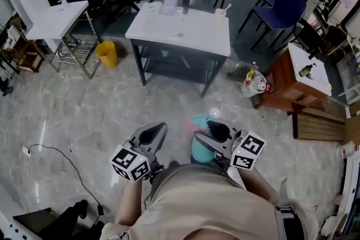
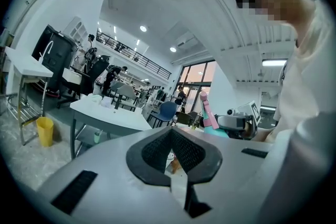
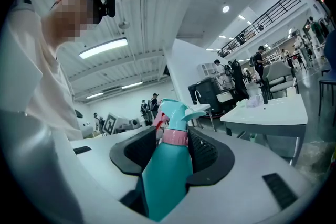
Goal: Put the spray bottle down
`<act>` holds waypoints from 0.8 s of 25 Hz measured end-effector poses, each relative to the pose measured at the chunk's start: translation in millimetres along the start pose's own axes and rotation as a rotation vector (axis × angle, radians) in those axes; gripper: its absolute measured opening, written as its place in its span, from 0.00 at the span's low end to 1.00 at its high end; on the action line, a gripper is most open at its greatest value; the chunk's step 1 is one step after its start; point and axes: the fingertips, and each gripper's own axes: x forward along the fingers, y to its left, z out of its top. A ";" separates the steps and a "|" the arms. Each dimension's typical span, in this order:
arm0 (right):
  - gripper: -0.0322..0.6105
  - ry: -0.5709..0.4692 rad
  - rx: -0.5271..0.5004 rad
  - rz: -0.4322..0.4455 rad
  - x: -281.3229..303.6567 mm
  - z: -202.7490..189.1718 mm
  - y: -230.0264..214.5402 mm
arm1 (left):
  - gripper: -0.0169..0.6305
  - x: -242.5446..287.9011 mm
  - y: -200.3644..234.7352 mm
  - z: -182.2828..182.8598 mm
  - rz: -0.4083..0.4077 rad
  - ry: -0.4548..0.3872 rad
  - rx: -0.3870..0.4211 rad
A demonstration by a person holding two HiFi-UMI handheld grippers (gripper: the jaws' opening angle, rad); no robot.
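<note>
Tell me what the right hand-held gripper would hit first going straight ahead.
The right hand-held gripper, holding the spray bottle, looks free ahead at first; the white table sits right of its line. Farther on, probably the sink stand, though depth is unclear.

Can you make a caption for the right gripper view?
Right gripper holding a teal spray bottle, white table ahead.

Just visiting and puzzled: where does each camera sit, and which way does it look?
Head view: on the person's head, looking steeply down at the white table; torso, left gripper, right gripper show.
Left gripper view: on the left gripper, along its closed, empty jaws; shirt at right.
Right gripper view: on the right gripper, along jaws clamping the spray bottle; shirt at left.
Shared: all three show table and bottle.
</note>
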 end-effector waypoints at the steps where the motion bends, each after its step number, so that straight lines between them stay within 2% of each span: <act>1: 0.35 0.001 -0.003 0.005 1.7 -0.2 -0.9 | 0.03 0.5 1.4 0.1 0.003 0.000 0.001; 10: 0.35 -0.001 0.084 0.039 10.1 -10.1 -26.2 | 0.03 12.8 17.4 -5.5 0.058 0.030 -0.016; 16: 0.35 0.014 0.114 0.032 7.4 -12.0 -57.0 | 0.03 38.7 25.2 -7.9 0.066 0.065 -0.045; 20: 0.35 0.013 0.124 0.049 12.3 -6.5 -76.1 | 0.03 58.0 34.5 -2.1 0.081 0.084 -0.030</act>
